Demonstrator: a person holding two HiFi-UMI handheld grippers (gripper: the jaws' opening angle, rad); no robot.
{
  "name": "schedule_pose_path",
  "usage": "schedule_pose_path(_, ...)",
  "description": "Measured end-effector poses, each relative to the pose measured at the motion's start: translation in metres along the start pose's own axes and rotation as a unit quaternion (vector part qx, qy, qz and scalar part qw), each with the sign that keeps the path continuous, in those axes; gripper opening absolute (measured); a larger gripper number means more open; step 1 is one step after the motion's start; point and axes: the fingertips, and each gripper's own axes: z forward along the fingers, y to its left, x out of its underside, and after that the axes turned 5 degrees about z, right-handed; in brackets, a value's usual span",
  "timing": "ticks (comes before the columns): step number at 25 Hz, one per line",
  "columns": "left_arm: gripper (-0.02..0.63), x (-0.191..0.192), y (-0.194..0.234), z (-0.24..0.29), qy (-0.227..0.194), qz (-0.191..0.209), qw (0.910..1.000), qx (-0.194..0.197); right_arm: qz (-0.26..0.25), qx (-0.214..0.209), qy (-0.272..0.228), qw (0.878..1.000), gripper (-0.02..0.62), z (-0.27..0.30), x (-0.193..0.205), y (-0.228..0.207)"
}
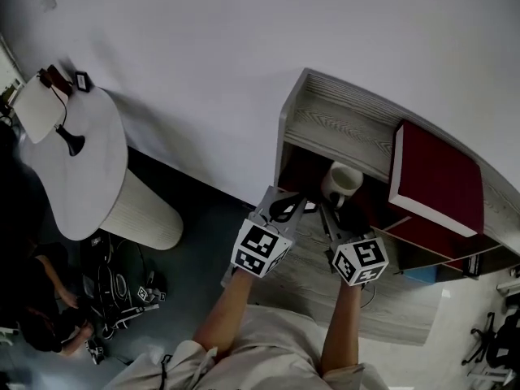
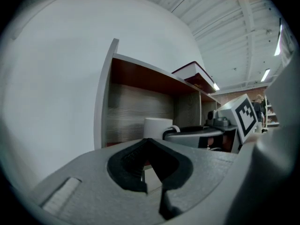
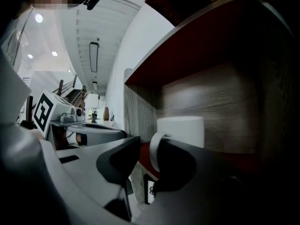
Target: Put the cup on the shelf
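A white cup [image 1: 341,184] stands upright on the red floor of the wooden shelf's [image 1: 325,124] left compartment. In the right gripper view the cup [image 3: 183,130] is just ahead, its handle beside the right-hand jaw. My right gripper [image 3: 143,165] is open, and its tips [image 1: 331,215] are just short of the cup. My left gripper [image 1: 286,205] is at the compartment's left edge, beside the right one. Its jaws [image 2: 150,165] are shut with nothing between them. The cup [image 2: 157,128] shows beyond them, with the right gripper [image 2: 197,135] alongside.
A thick red book [image 1: 435,177] lies on top of the shelf. A round white table [image 1: 81,169] stands at the left, against the white wall. Cables and gear [image 1: 114,291] lie on the dark floor below it.
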Motion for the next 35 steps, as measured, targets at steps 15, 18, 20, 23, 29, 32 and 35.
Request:
schedule_pose_path(15, 0.009, 0.001, -0.005, -0.010, 0.005, 0.008, 0.9999, 0.004, 0.000, 0.043, -0.027, 0.999, 0.106, -0.018, -0.001, -0.011)
schedule_pose_path(18, 0.009, 0.004, -0.005, -0.009, 0.008, 0.007, 0.9999, 0.005, 0.006, 0.065, -0.033, 0.997, 0.104, -0.021, -0.002, -0.020)
schedule_pose_path(20, 0.009, 0.005, -0.006, -0.009, 0.010, 0.006, 0.9999, 0.006, 0.016, 0.064, -0.035, 0.997, 0.104, -0.020, -0.002, -0.020)
schedule_pose_path(23, 0.009, 0.007, -0.006, -0.009, 0.013, 0.006, 0.9999, 0.005, 0.021, 0.056, -0.034, 0.998, 0.106, -0.011, -0.004, -0.015)
schedule_pose_path(29, 0.009, 0.009, -0.010, -0.002, 0.017, 0.004, 0.9998, 0.009, 0.023, 0.049, -0.021, 0.998, 0.106, -0.010, -0.001, -0.017)
schedule_pose_path(32, 0.009, 0.010, -0.019, 0.005, 0.019, 0.005, 0.9996, 0.018, 0.026, 0.052, -0.018, 0.998, 0.106, -0.016, 0.001, -0.023)
schedule_pose_path(35, 0.009, 0.010, -0.026, 0.010, 0.020, 0.006, 0.9994, 0.026, 0.028, 0.055, -0.017, 0.998, 0.106, -0.021, 0.003, -0.026)
